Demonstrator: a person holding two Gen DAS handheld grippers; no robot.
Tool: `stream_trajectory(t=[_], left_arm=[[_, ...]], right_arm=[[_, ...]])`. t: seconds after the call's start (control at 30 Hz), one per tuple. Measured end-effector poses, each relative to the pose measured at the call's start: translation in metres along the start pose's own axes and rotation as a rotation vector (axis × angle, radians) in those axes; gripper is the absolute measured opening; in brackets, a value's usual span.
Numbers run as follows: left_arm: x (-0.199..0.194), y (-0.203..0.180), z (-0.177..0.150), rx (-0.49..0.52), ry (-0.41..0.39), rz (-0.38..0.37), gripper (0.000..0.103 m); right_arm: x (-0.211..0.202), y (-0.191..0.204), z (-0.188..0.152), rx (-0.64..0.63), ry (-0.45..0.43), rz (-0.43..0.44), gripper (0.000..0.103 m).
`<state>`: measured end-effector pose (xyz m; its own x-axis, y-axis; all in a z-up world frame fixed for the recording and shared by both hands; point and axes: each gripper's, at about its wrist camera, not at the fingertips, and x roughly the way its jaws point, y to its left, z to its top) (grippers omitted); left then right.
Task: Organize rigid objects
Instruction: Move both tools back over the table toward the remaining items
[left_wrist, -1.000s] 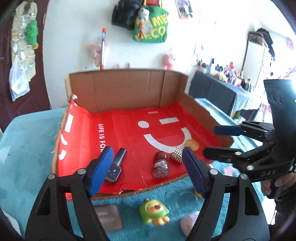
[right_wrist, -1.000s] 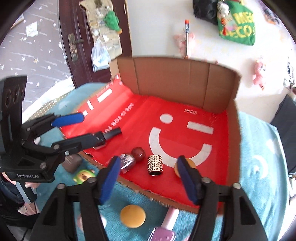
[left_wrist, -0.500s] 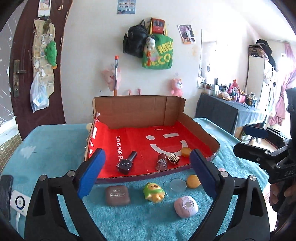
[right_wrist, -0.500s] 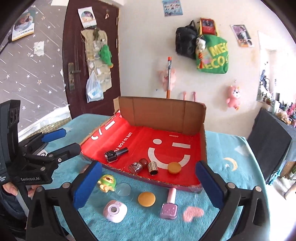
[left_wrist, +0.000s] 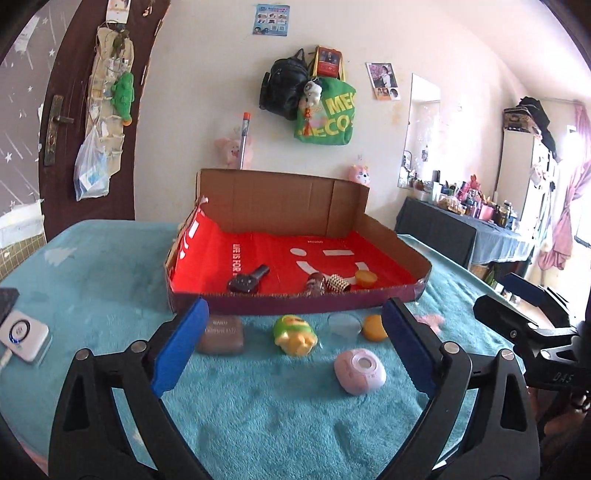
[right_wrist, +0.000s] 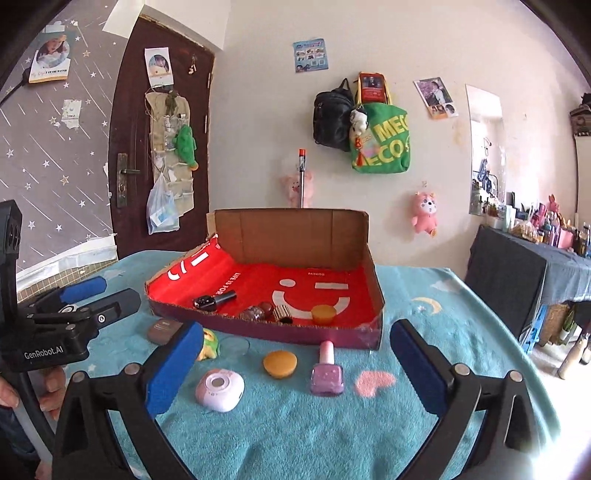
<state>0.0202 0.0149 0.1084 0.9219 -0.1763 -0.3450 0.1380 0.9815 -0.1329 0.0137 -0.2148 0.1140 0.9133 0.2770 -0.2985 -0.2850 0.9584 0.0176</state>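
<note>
The cardboard tray (right_wrist: 373, 295) with its red liner holds a black bottle (right_wrist: 214, 299) lying on its side, cap toward the back right, plus a dark jar (right_wrist: 255, 313), a studded gold cylinder (right_wrist: 282, 314) and an orange puck (right_wrist: 323, 314) near the front wall. Before it on the teal blanket (right_wrist: 424, 291) lie a brown compact (left_wrist: 221, 334), green toy (left_wrist: 295, 334), clear disc (left_wrist: 344, 324), orange disc (right_wrist: 279, 363), pink case (right_wrist: 219, 389) and upright pink polish bottle (right_wrist: 327, 371). The left gripper (left_wrist: 291, 352) and right gripper (right_wrist: 295, 369) hover over these, jaws wide and empty; the left's have just been opening.

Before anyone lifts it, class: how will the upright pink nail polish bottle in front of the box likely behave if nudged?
The pink nail polish bottle stands on soft teal fleece, so it may tip easily. Its tall cap raises that risk. It looks rigid, probably glass, so possibly slippery.
</note>
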Motion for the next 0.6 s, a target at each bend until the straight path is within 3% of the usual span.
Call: stream_trajectory(t=[0.3,0.6], left_arm=[[0.008,-0.003,-0.038,0.046,0.001,0.051,0.096],[0.018,0.006,-0.052,0.014,0.017,0.067,0.096]], right_arm=[[0.017,-0.006,-0.049,0.046,0.035,-0.039,0.103],[0.03,-0.011,-0.066,0.068,0.064,-0.07,0.103]])
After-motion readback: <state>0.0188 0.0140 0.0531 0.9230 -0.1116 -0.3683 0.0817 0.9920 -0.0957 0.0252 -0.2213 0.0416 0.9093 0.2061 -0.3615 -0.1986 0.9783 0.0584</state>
